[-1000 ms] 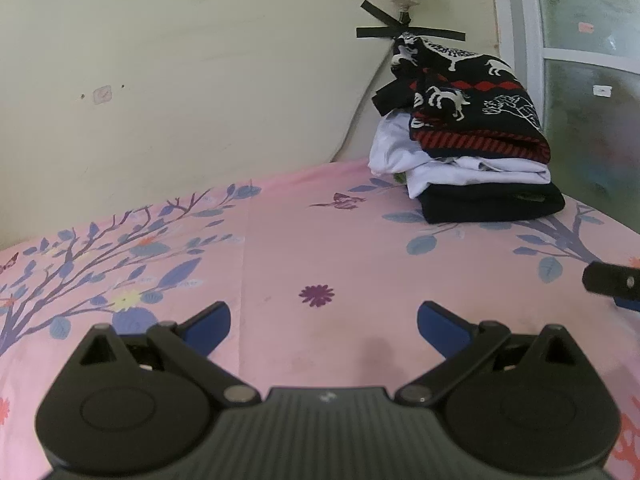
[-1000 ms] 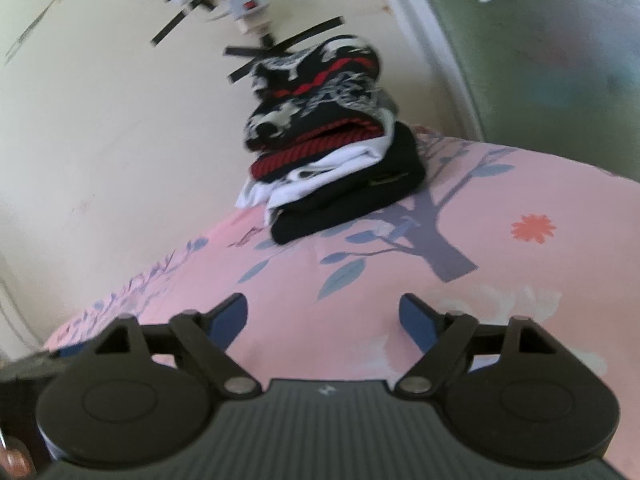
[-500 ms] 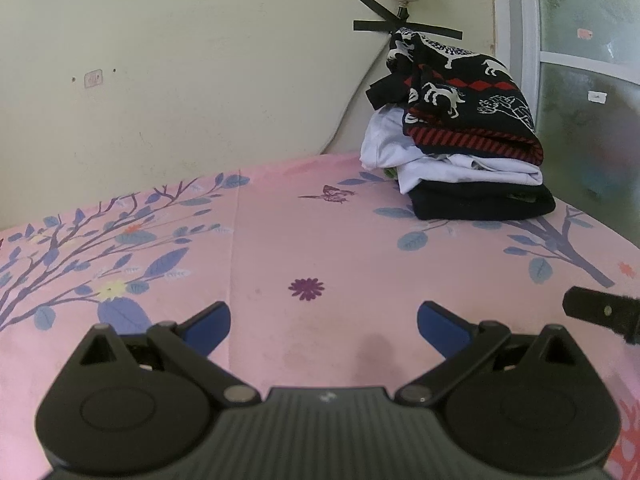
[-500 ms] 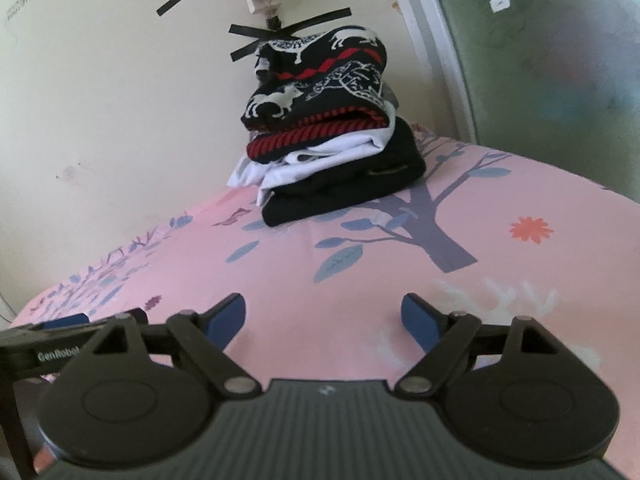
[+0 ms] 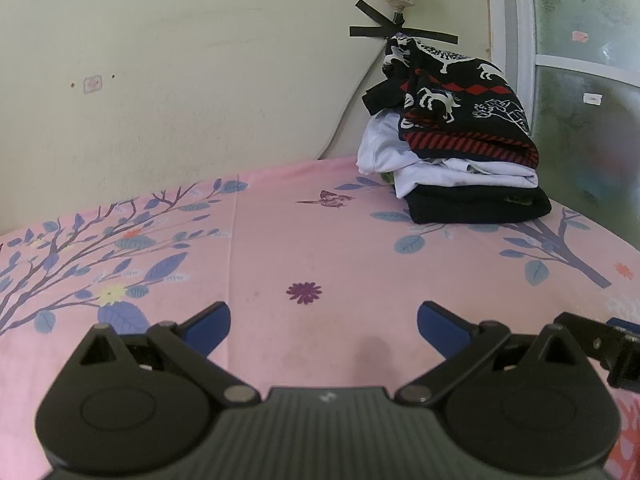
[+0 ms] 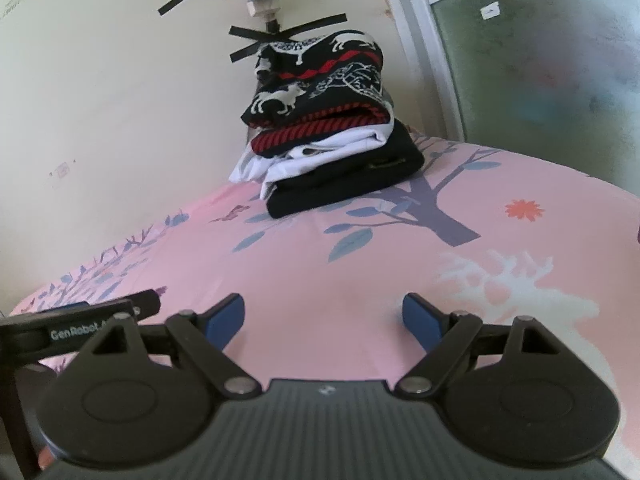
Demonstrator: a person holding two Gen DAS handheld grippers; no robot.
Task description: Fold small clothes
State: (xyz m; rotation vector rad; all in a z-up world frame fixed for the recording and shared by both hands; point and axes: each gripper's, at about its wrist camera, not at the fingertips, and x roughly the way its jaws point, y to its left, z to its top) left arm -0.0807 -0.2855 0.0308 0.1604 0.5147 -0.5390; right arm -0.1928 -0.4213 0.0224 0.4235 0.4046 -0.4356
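Both grippers, left gripper (image 5: 324,320) and right gripper (image 6: 323,314), jaws wide and empty, have drawn together low over the pink bedsheet (image 5: 304,248); the folded clothes stack (image 5: 460,140) sits by the wall, suggesting folding is done.

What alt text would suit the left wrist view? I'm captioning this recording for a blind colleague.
The open left hand-held gripper hovers empty over a pink floral bedsheet. A stack of folded clothes, a black patterned sweater over white and black garments, sits at the far right by the cream wall. Part of the right hand-held gripper shows at the right edge.
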